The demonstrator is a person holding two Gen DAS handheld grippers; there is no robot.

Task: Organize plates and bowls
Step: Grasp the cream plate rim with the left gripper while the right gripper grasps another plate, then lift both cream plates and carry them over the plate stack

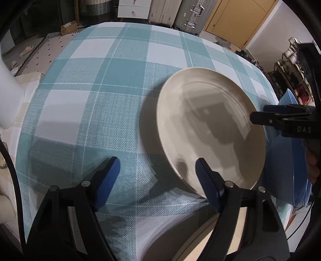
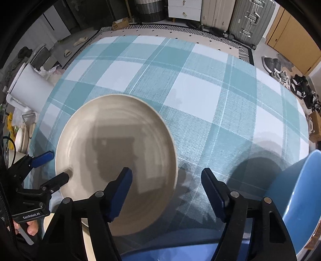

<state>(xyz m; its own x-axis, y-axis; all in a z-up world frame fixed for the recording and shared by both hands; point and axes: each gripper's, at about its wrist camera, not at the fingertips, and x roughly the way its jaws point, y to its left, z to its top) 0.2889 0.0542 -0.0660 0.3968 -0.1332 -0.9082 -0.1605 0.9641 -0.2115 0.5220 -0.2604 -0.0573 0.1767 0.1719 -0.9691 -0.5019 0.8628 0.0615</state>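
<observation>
A round cream ceramic plate lies flat on the table under a teal-and-white checked tablecloth, toward the near left of the cloth in the right wrist view. A glossy blue dish stands at the near right edge, apart from the cream plate; how it rests cannot be told.

The left gripper points steeply down at the near left rim of the cream plate. Its blue-padded jaws stand partly apart; one finger is over the plate's rim, the other over bare cloth. No pad visibly presses the plate, and whether any pad touches it cannot be told.

The right gripper also points steeply down, jaws partly apart. Its left finger hangs over the plate's near right part, its right finger over cloth. Nothing is clamped between them.

Beyond the far table edge stand grey ribbed suitcases and a white drawer unit.
</observation>
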